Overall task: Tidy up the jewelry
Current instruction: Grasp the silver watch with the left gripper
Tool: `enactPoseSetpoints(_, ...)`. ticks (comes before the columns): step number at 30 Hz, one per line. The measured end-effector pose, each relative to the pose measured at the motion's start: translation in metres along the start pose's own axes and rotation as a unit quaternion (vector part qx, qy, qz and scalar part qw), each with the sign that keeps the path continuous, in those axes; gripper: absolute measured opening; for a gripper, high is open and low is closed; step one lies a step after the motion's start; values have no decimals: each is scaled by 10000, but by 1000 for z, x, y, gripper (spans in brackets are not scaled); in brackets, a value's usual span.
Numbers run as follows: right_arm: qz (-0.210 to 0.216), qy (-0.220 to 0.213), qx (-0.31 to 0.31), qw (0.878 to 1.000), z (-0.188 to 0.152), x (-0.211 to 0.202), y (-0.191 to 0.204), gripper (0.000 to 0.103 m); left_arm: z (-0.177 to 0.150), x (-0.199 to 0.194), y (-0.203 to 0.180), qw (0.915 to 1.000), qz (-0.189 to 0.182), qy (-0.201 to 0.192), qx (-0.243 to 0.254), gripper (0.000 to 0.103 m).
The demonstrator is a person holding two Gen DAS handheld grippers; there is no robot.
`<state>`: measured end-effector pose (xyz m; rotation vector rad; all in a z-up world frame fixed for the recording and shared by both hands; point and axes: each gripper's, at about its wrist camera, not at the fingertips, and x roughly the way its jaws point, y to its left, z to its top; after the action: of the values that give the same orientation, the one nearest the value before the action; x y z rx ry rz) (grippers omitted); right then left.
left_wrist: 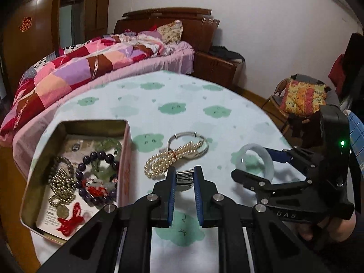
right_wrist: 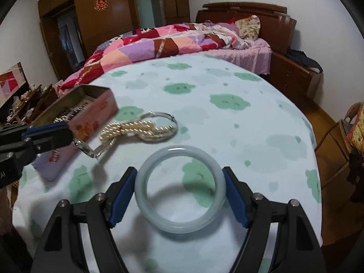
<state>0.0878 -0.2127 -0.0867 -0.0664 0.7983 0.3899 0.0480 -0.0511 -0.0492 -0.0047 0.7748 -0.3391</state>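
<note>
My left gripper [left_wrist: 184, 177] is shut on a silver metal watch [left_wrist: 184, 178]; in the right wrist view the watch [right_wrist: 89, 149] hangs from the left gripper [right_wrist: 68, 134] above the cloth, beside the tin. My right gripper [right_wrist: 179, 191] is shut on a pale jade bangle [right_wrist: 179, 224], held above the table; it also shows in the left wrist view [left_wrist: 257, 159]. An open metal tin [left_wrist: 34, 177] at the left holds several bead bracelets and a red knot. A pearl strand [left_wrist: 168, 159] lies across a silver bangle [left_wrist: 188, 136] mid-table.
The round table [left_wrist: 204, 104] has a white cloth with green cloud prints. A bed with a patchwork quilt [left_wrist: 79, 68] lies behind it. A wicker chair with a patterned cushion [left_wrist: 302, 95] stands at the right. Wooden wardrobes line the far wall.
</note>
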Motion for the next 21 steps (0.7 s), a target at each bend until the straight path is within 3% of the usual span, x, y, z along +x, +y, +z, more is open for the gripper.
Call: enactPoseSetpoints(21, 386, -420, -256, 9980, 30, -27, 37, 77, 23, -64, 28, 9970, -127, -719, -252, 14)
